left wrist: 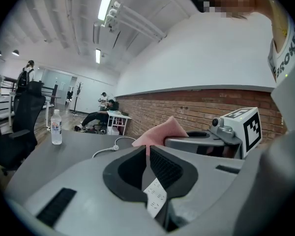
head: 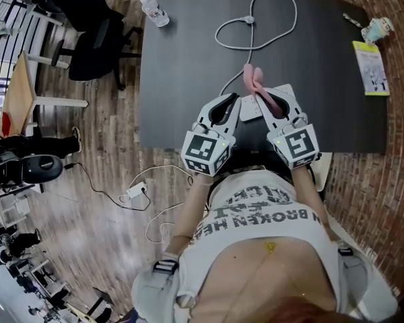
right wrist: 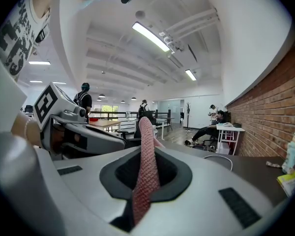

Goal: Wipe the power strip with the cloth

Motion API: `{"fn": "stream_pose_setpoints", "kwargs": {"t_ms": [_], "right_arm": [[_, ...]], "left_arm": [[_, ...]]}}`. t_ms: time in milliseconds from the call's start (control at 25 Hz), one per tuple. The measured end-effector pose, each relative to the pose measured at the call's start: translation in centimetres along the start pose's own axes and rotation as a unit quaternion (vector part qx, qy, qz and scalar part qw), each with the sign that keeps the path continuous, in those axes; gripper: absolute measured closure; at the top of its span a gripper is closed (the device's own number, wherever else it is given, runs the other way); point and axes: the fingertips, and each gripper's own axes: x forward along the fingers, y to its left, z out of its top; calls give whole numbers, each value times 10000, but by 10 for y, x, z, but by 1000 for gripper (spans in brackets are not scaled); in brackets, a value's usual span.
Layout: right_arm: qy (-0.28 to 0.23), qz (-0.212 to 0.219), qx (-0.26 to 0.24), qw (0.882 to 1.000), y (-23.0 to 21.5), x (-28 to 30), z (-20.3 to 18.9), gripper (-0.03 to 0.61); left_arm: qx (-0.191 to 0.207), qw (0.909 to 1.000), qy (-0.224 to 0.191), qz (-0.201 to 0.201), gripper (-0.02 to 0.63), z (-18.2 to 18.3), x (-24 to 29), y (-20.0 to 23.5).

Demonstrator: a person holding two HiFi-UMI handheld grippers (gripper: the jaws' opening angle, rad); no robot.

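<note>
Head view: right hand-held gripper [head: 275,101] clamps one pink cloth [head: 251,78]; left hand-held gripper [head: 230,103] closed.

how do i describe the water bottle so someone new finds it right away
Start from the dark table. At its far left corner a water bottle stands alone. It is the only clear upright plastic thing; the white cable loops mid-table and the small figurine sits far right.

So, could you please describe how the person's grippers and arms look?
The left gripper and right gripper are grey plastic with black-lined jaws, each carrying a white cube with black square markers. The person wears a white T-shirt with dark lettering.
</note>
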Motion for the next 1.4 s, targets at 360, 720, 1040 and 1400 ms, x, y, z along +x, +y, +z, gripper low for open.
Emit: {"fn": "stream_pose_setpoints", "kwargs": {"t_ms": [360, 720, 1040, 1400], "right_arm": [[268, -145, 39, 9995, -3, -2, -19, 561], [443, -152, 78, 9989, -3, 2, -35, 561], [612, -131, 121, 9980, -7, 8, -51, 561], [823, -81, 102, 9965, -11, 16, -67, 561]], "left_arm": [[9, 9958, 881, -236, 603, -70, 7, 13], [69, 9825, 1819, -395, 500, -140, 14, 21], [690, 9478, 3049, -631, 371, -209, 30, 26], [1071, 9127, 3852, -841, 356, -255, 47, 18]]}}
